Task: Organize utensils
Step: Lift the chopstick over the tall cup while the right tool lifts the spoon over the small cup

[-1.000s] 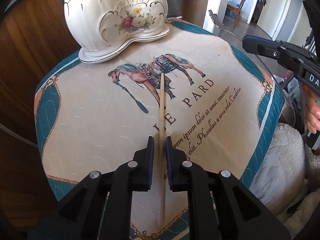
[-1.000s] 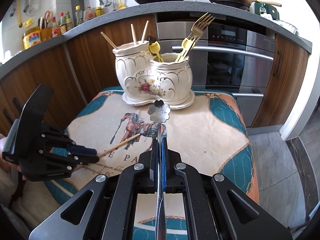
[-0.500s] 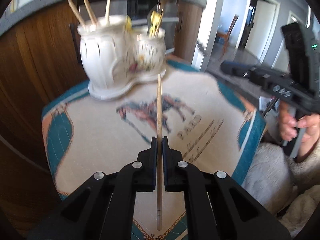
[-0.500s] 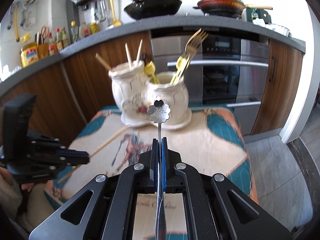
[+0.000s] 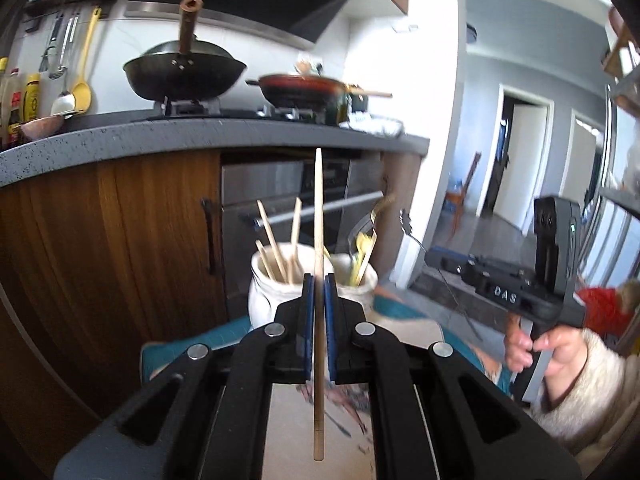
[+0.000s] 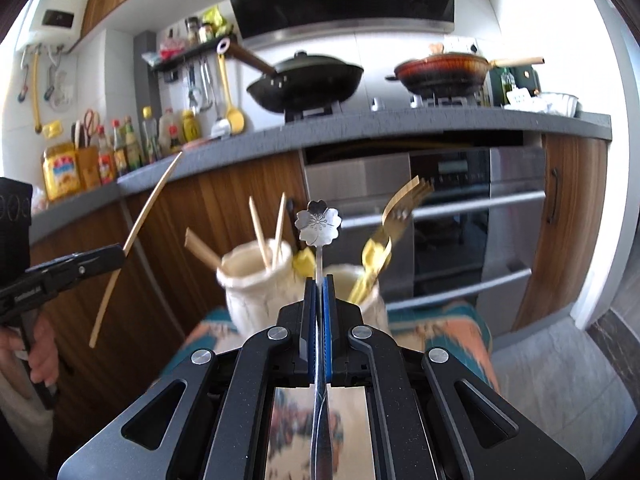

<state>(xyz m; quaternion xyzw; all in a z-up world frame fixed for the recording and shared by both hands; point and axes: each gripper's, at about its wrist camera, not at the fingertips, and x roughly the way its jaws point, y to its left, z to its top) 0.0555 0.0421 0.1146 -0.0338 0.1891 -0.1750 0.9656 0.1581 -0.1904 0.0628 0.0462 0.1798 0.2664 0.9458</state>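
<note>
- Left gripper (image 5: 316, 280) clamps a thin wooden chopstick (image 5: 318, 216) upright, tip above the white ceramic two-pot holder (image 5: 276, 280), seemingly for dropping among its chopsticks.
- Right gripper (image 6: 319, 280) pinches a silver flower-headed spoon (image 6: 318, 222), raised before the holder's cutlery pot.

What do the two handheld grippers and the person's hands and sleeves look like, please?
Both grippers, left gripper and right gripper, are matte black linkages with silver rivets and blue finger pads. The right one's side reads "DAS" in white and shows a small green light. Bare hands; the right hand wears a fuzzy cream sleeve.
</note>
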